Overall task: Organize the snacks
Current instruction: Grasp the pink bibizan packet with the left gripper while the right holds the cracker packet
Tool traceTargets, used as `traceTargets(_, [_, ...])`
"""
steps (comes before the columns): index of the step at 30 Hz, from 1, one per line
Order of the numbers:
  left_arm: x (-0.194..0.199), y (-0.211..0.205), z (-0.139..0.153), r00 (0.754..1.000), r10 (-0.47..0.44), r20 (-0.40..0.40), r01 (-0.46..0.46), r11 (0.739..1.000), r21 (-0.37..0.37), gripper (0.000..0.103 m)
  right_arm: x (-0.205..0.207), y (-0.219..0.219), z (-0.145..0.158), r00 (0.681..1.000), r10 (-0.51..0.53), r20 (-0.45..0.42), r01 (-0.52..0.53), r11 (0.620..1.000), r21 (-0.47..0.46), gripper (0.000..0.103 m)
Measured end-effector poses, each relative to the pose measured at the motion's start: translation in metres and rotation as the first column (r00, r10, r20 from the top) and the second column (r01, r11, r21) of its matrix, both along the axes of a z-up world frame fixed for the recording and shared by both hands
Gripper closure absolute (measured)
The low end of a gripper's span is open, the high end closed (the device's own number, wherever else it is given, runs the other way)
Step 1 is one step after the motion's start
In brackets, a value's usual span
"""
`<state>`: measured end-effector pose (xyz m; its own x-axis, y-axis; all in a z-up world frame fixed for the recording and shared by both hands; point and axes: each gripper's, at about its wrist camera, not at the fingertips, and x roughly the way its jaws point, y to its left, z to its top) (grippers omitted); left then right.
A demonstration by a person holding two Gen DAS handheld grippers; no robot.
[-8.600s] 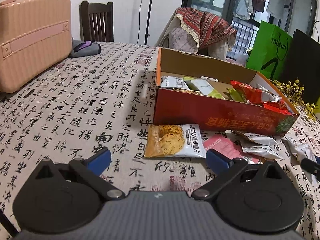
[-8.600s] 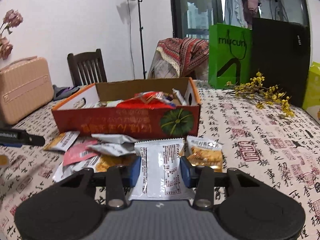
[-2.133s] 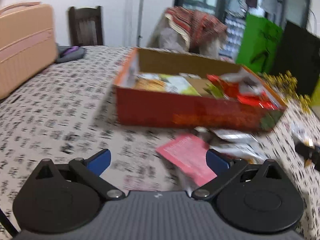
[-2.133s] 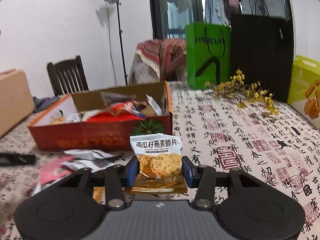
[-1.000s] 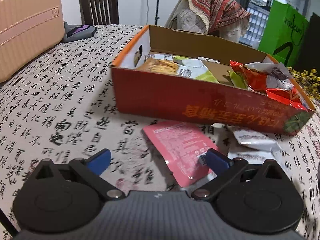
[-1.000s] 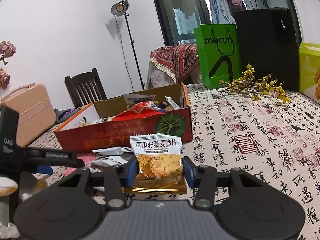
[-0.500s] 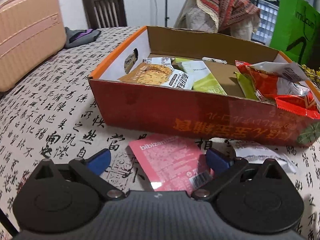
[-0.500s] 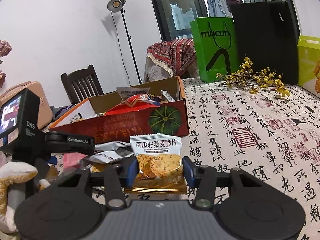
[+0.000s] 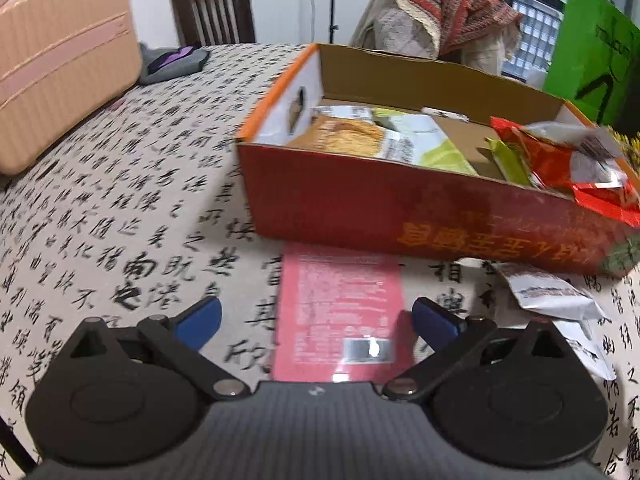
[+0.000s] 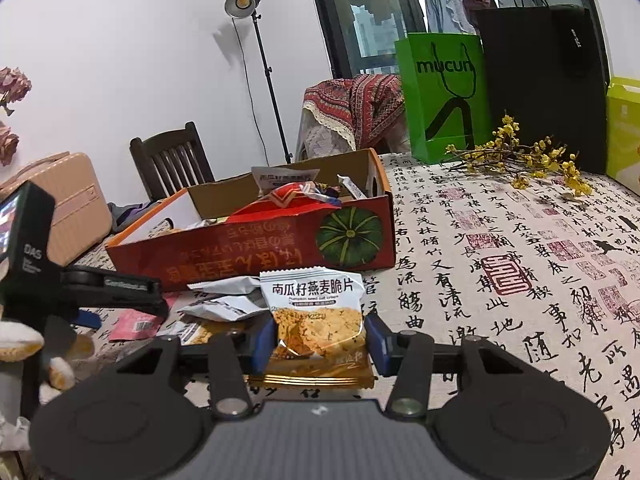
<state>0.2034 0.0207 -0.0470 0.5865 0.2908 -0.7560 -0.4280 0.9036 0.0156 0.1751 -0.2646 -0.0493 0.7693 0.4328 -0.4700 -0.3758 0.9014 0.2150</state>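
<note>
A red cardboard box (image 9: 420, 216) with several snack packets inside stands on the table; it also shows in the right wrist view (image 10: 248, 248). A pink flat packet (image 9: 340, 312) lies on the cloth just in front of the box. My left gripper (image 9: 316, 318) is open, low over the table, its blue fingers on either side of the pink packet. My right gripper (image 10: 320, 338) is shut on a pumpkin-seed oat crisp packet (image 10: 316, 308) and holds it upright in front of the box. The left gripper shows at the left of the right wrist view (image 10: 88, 304).
White and silver packets (image 9: 552, 296) lie loose right of the pink one. A pink suitcase (image 9: 60, 92) stands at the left, a chair (image 9: 212, 4) behind. A green bag (image 10: 444, 96), black bag (image 10: 544, 84) and yellow flowers (image 10: 520, 156) are at the back right.
My left gripper has moved in over the pink packet, which now lies between its open fingers. My right gripper still holds the crisp packet, nearly unmoved.
</note>
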Motion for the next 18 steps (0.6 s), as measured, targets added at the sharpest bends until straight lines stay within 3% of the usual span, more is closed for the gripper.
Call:
traceTargets(6, [0.006, -0.013, -0.002, 0.999, -0.035, 0.014, 0.034, 0.999, 0.04, 0.0, 0.002, -0.007, 0.0, 1.0, -0.028, 0.0, 0.028, 1.0, -0.004, 0.056])
traceTargets(9, [0.004, -0.009, -0.003, 0.999, -0.043, 0.021, 0.043, 0.999, 0.021, 0.001, 0.002, -0.009, 0.0, 0.999, -0.047, 0.0, 0.047, 0.999, 0.007, 0.056])
traceTargets(12, [-0.002, -0.007, -0.001, 0.997, -0.064, 0.036, 0.063, 0.998, 0.019, 0.013, 0.002, -0.008, 0.001, 0.999, -0.047, 0.002, 0.047, 0.999, 0.011, 0.056])
traceTargets(14, [-0.006, -0.007, 0.002, 0.996, -0.072, 0.044, 0.071, 0.997, 0.02, 0.03, 0.002, -0.006, 0.001, 0.999, -0.041, 0.001, 0.041, 0.999, 0.011, 0.056])
traceTargets(18, [-0.016, -0.004, 0.003, 0.995, -0.088, 0.053, 0.087, 0.996, 0.018, 0.034, 0.0, -0.001, 0.001, 1.0, -0.028, 0.002, 0.028, 1.0, 0.004, 0.056])
